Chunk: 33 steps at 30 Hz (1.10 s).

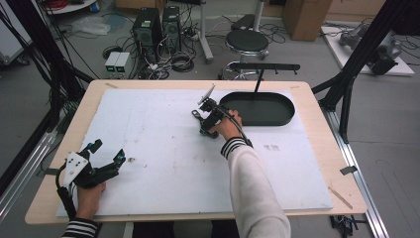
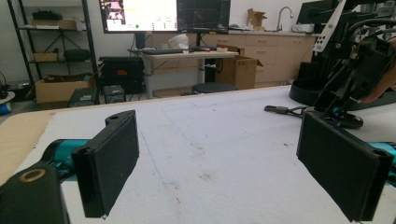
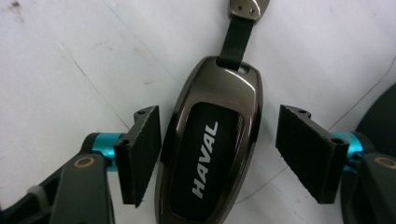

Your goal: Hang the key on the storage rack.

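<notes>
Step in hand, as judged: grasping the car key (image 3: 210,149) off the white mat (image 1: 163,148). Right gripper (image 3: 215,158) pointed down over the key, jaws straddling it; one pad (image 3: 142,151) at or just touching the key's edge, the other pad (image 3: 306,149) clear of it with a gap, so not yet gripped. Key lying flat between the jaws, strap (image 3: 236,39) running away from the gripper toward a metal clasp. Black tray (image 1: 257,108) just beside the right gripper (image 1: 208,115). Right hand wrapped over the gripper body, forearm reaching forward across the mat, wrist bent down. Next move likely calls for closing evenly on both long sides, then a straight lift; smooth glossy shell could slip or twist. Left gripper (image 1: 106,156) resting low near the table edge, released, jaws wide with nothing between, well apart from the key.
</notes>
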{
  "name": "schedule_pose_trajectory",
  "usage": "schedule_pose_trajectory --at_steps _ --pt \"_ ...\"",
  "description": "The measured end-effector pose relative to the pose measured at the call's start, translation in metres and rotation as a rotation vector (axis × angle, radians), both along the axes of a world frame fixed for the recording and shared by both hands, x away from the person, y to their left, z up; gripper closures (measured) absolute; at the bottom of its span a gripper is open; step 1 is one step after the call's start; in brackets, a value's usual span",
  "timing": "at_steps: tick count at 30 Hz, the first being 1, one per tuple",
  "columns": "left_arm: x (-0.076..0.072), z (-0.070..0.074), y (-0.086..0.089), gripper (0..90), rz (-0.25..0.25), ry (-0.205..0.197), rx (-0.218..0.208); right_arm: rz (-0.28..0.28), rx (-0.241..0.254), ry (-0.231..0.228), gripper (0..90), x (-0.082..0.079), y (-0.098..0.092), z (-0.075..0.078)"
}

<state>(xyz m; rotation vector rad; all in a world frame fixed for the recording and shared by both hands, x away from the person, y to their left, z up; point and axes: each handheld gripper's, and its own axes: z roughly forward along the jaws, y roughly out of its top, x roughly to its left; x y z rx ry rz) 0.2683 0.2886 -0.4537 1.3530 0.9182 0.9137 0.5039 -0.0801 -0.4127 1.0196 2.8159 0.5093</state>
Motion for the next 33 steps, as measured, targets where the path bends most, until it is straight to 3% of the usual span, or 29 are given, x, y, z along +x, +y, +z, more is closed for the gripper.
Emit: schedule_pose_trajectory --at_steps 3,8,19,28,33 --pt "0.0 0.0 0.0 13.5 0.0 -0.001 0.0 -0.007 -0.017 0.006 32.3 0.0 0.002 -0.002" --pt "0.0 0.0 0.0 13.5 0.0 0.0 0.0 -0.016 -0.023 0.009 47.7 -0.001 0.003 0.001" --pt "0.001 0.0 0.0 13.5 -0.001 0.004 -0.001 -0.007 -0.022 0.032 48.4 0.0 0.002 0.003" --pt "0.0 0.0 0.0 13.5 -0.001 0.003 -0.001 0.02 0.048 -0.026 48.5 -0.004 -0.007 0.023" --pt "0.0 0.0 -0.001 13.5 -0.001 -0.001 0.001 0.023 0.119 -0.073 48.5 -0.012 -0.022 0.046"
